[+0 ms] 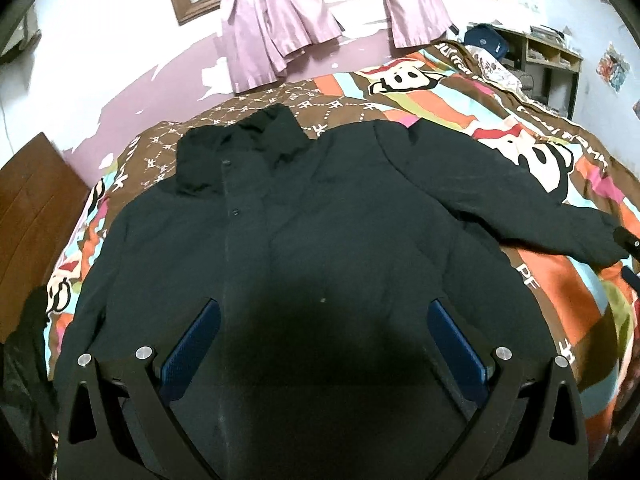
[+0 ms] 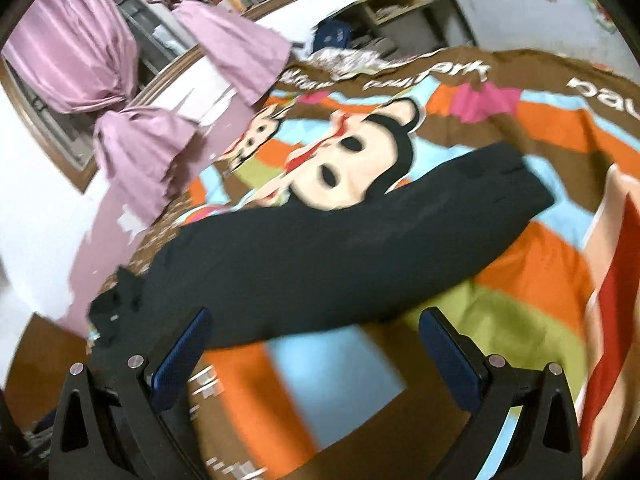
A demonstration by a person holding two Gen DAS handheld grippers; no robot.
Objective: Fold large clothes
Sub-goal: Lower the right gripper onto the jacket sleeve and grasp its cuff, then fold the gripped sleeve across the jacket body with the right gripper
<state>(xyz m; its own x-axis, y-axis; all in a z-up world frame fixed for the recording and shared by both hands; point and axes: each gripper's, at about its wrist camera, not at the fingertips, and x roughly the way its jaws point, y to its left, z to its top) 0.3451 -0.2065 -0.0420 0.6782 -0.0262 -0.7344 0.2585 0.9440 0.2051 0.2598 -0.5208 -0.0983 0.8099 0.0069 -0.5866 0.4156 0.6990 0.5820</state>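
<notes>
At the bottom of the left view, our left gripper (image 1: 324, 332) holds its blue pads wide apart over the black jacket (image 1: 304, 240), which lies flat on the striped monkey-print bedspread (image 1: 560, 280) lettered "PF". Our right gripper (image 2: 316, 336) gapes too, near the jacket's sleeve (image 2: 360, 240). Pink curtains (image 1: 272, 28) hang at upper centre.

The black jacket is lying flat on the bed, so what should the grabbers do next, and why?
Probably lower the open right gripper onto the outstretched sleeve and pinch it. The jacket lies spread on the bedspread, both grippers hold nothing, and that sleeve sticks out sideways, needing to fold inward first.
</notes>
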